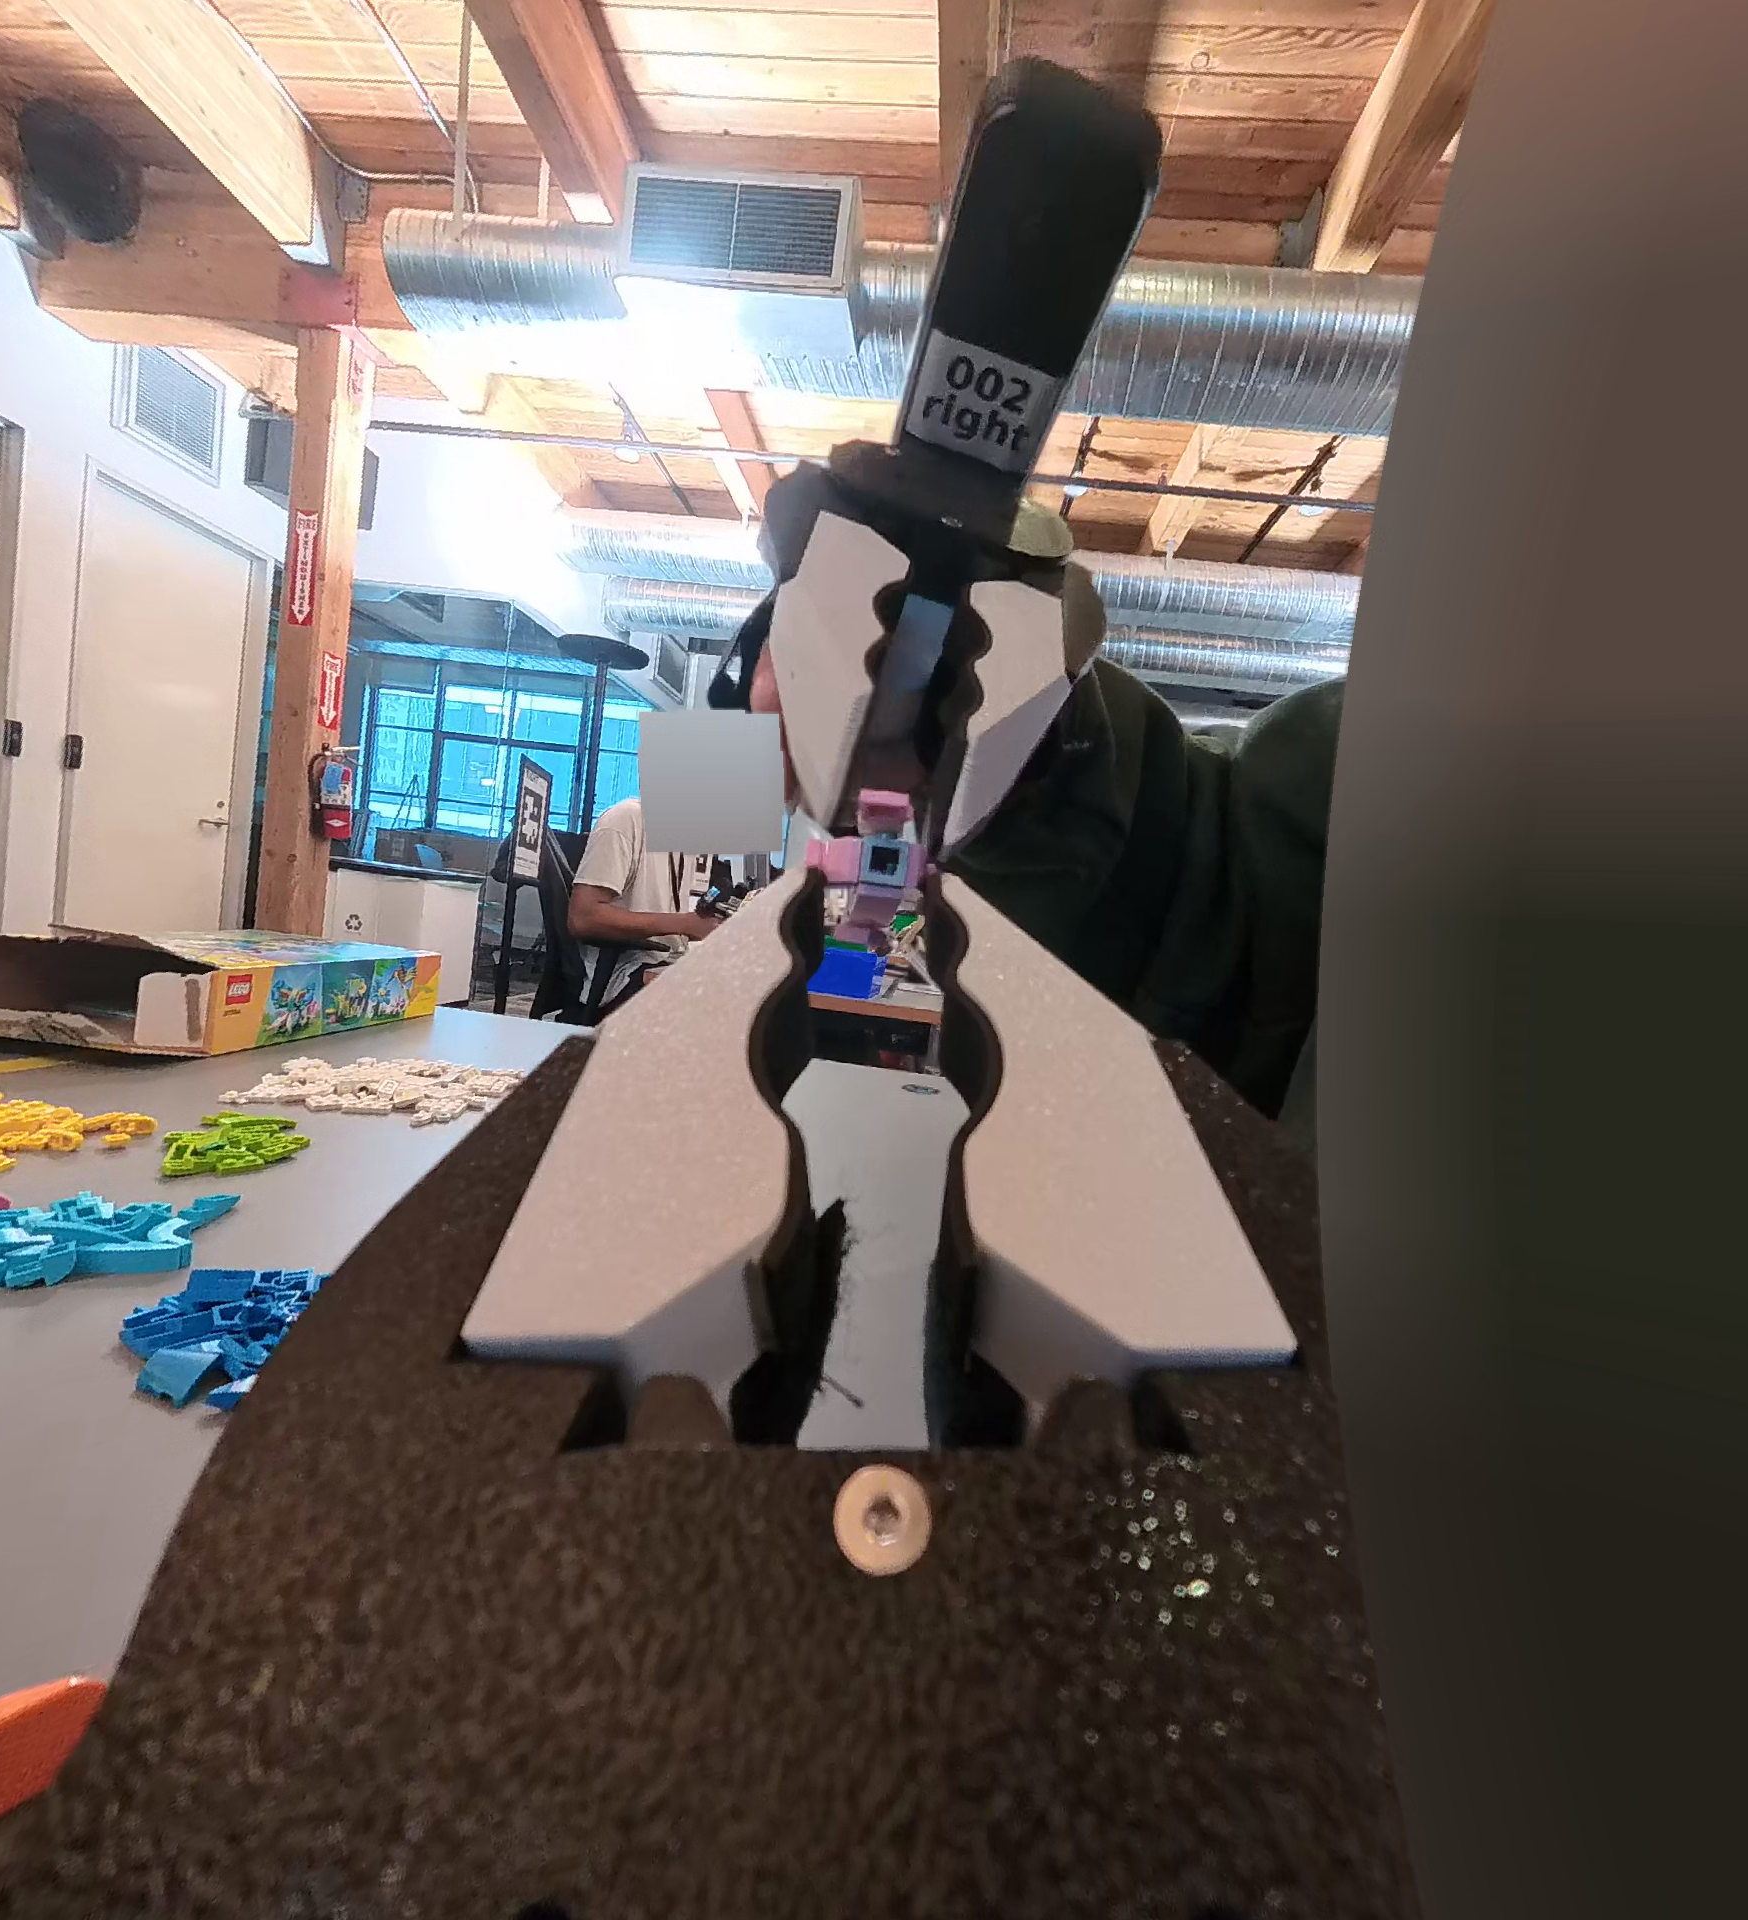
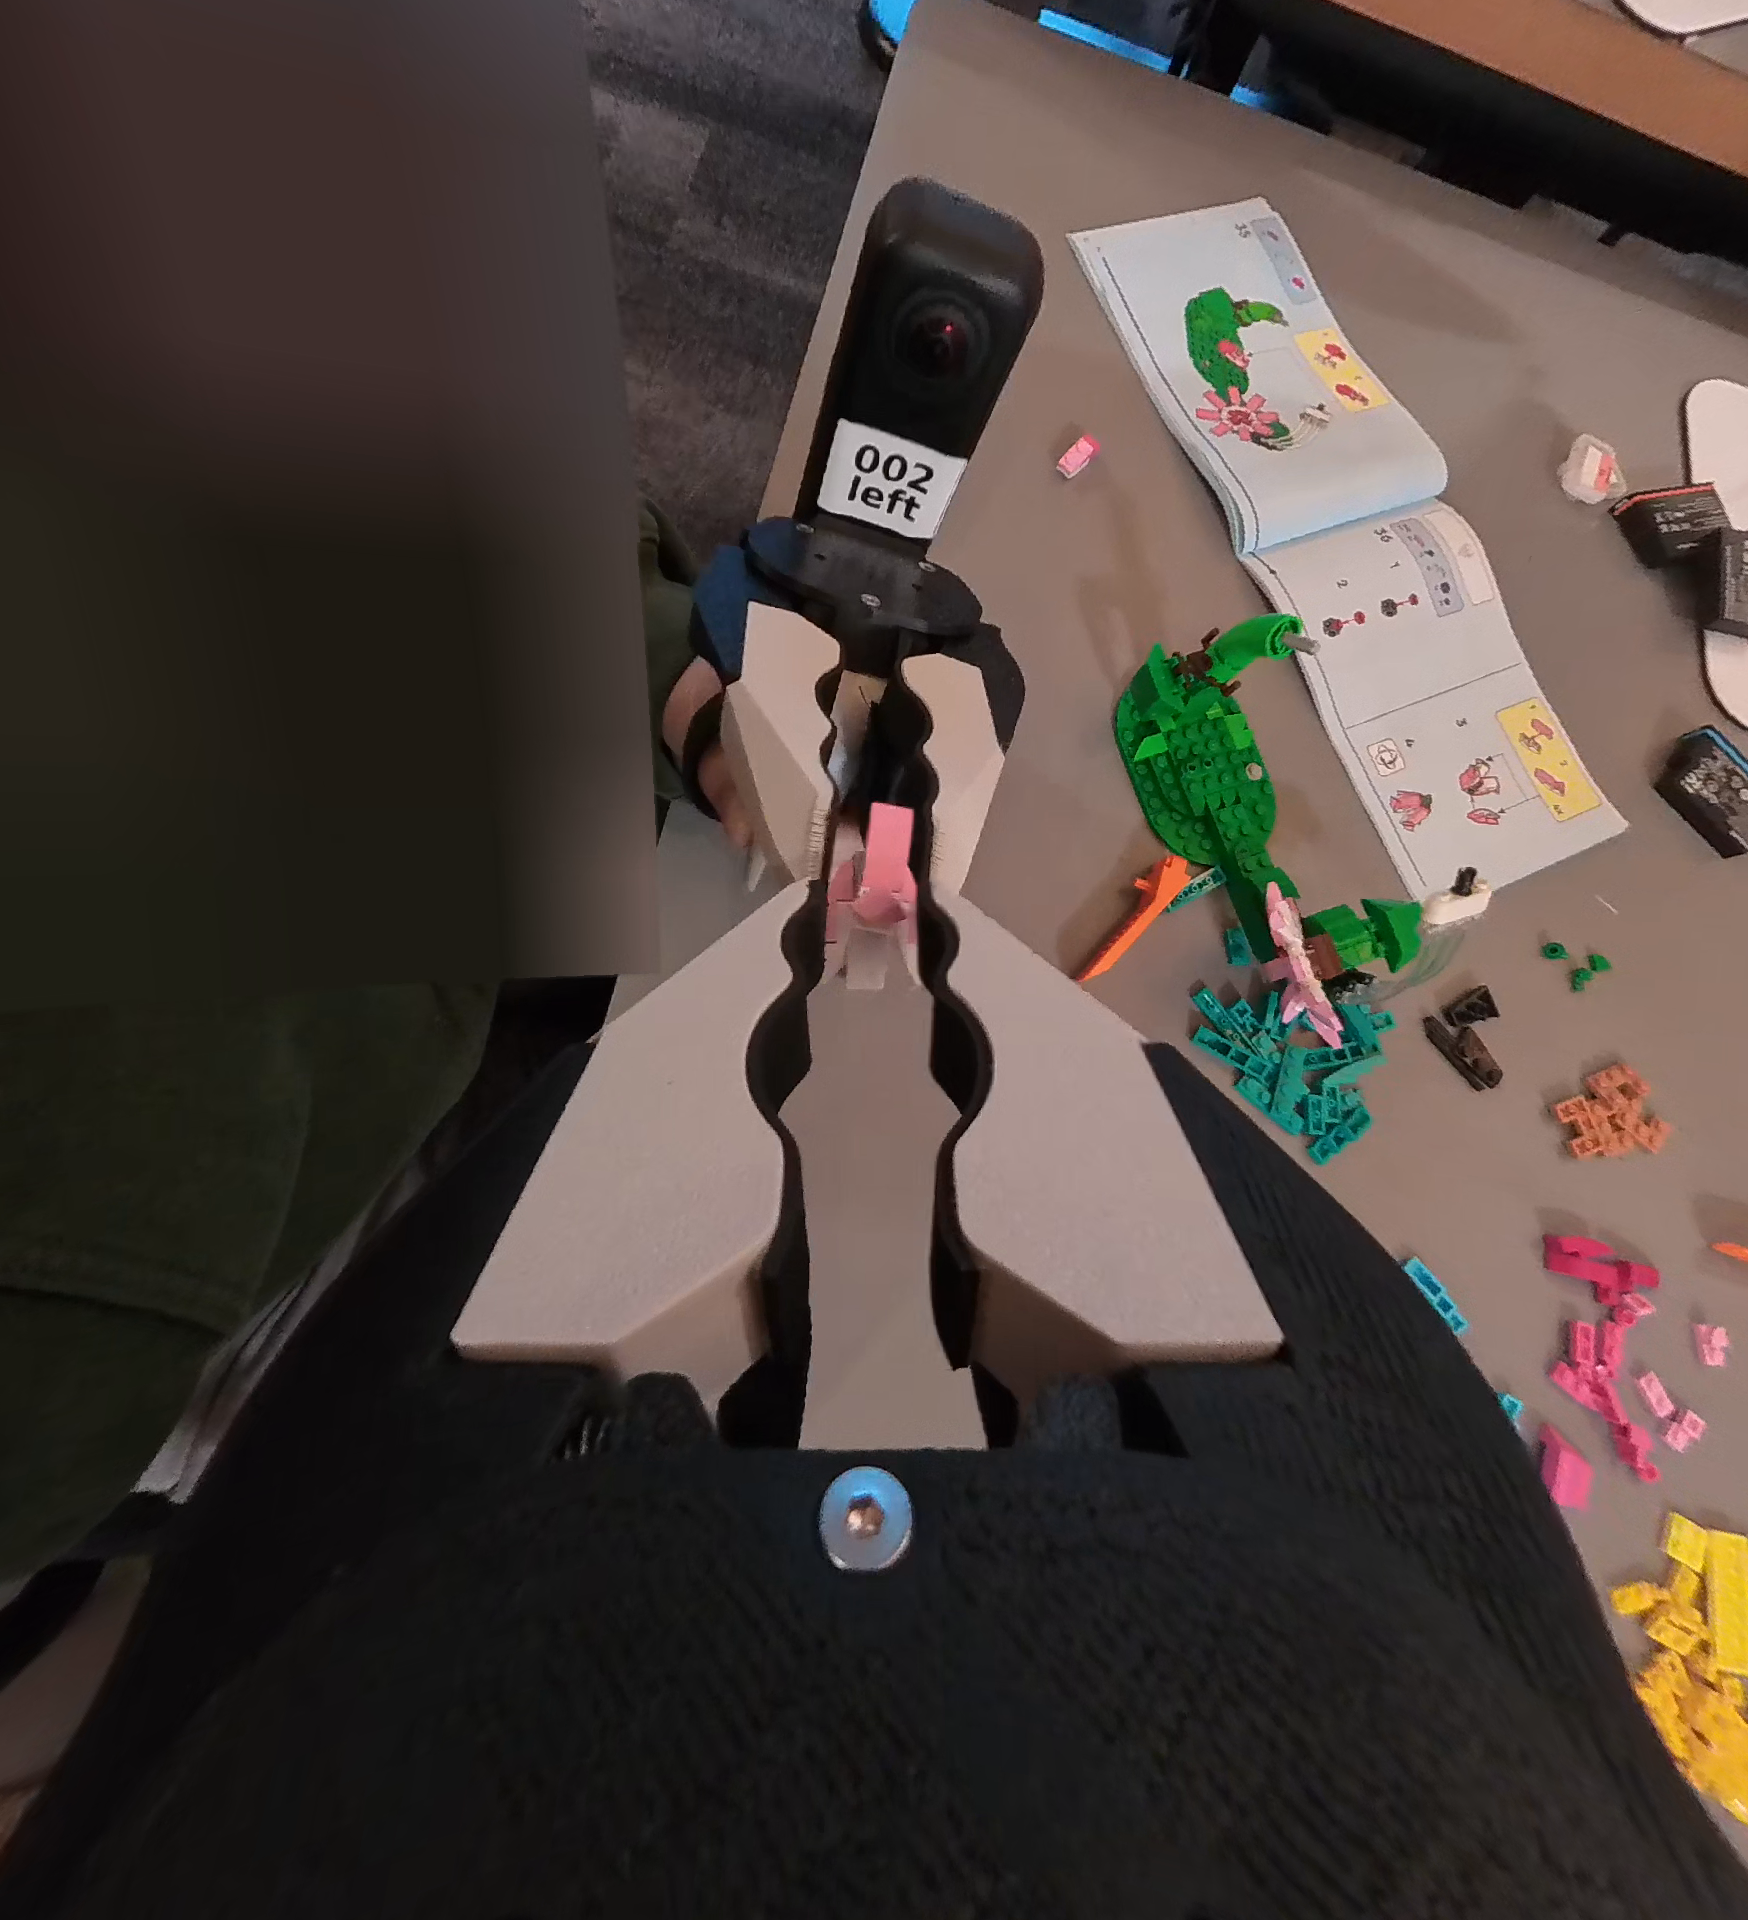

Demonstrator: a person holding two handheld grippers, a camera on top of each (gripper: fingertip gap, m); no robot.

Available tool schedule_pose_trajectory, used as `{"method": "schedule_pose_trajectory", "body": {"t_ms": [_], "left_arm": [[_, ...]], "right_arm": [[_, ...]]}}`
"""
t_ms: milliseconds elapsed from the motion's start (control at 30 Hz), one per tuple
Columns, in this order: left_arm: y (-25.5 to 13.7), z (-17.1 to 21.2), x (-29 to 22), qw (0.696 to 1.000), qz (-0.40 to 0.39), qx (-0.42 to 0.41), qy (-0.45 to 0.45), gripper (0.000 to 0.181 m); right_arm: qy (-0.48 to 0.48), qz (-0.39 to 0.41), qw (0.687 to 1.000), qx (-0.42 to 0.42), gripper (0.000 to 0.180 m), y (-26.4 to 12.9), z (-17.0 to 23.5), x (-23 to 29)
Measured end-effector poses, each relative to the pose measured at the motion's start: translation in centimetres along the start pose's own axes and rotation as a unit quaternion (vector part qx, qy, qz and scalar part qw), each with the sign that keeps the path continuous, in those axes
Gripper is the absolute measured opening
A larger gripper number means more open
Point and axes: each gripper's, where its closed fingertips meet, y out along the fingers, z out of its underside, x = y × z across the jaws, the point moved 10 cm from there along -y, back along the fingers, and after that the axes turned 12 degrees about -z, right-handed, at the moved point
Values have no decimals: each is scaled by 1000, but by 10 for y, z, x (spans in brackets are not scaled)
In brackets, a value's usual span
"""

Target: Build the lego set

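A small pink Lego assembly with a light-blue brick (image 1: 875,868) is held in the air between both grippers, tip to tip. My left gripper (image 1: 868,885) is shut on its lower part. My right gripper (image 1: 882,826) comes down from above and is shut on the pink piece at its top. In the right wrist view my right gripper (image 2: 867,906) grips the pink assembly (image 2: 870,899), and the left gripper (image 2: 877,836) grips its far pink end. A green plant build (image 2: 1202,769) with a pink flower lies on the grey table (image 2: 1472,1195).
An open instruction booklet (image 2: 1348,520) lies past the green build. Sorted brick piles: teal (image 2: 1285,1060), pink (image 2: 1608,1351), yellow (image 2: 1722,1642), white (image 1: 382,1086), lime (image 1: 231,1143), blue (image 1: 215,1330). A Lego box (image 1: 298,987) stands at the far edge. A person sits beyond.
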Motion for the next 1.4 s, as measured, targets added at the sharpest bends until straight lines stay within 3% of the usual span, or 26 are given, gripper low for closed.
{"method": "schedule_pose_trajectory", "body": {"t_ms": [233, 333, 400, 567, 667, 1000, 1400], "left_arm": [[0, 0, 3, 1000, -13, 1, -7, 17], [0, 0, 4, 1000, -24, 6, -12, 17], [0, 0, 6, 999, -29, 7, -19, 17], [-1, 0, 7, 999, -37, 10, -32, 17], [0, 0, 8, 999, -39, 15, -35, 16], [1, 1, 7, 998, -38, 22, -38, 16], [1, 1, 8, 998, -25, 18, -52, 16]], "right_arm": [[-51, 62, 996, -37, 41, -2, 6, 9], [-153, 145, 977, -9, 63, 6, 11, 18], [-234, 196, 952, 29, 66, 13, 14, 25], [-379, 286, 870, 133, 66, 32, 23, 34], [-406, 299, 849, 159, 63, 40, 26, 34], [-432, 304, 828, 187, 48, 50, 30, 33], [-438, 316, 825, 169, 35, 45, 32, 35]]}}
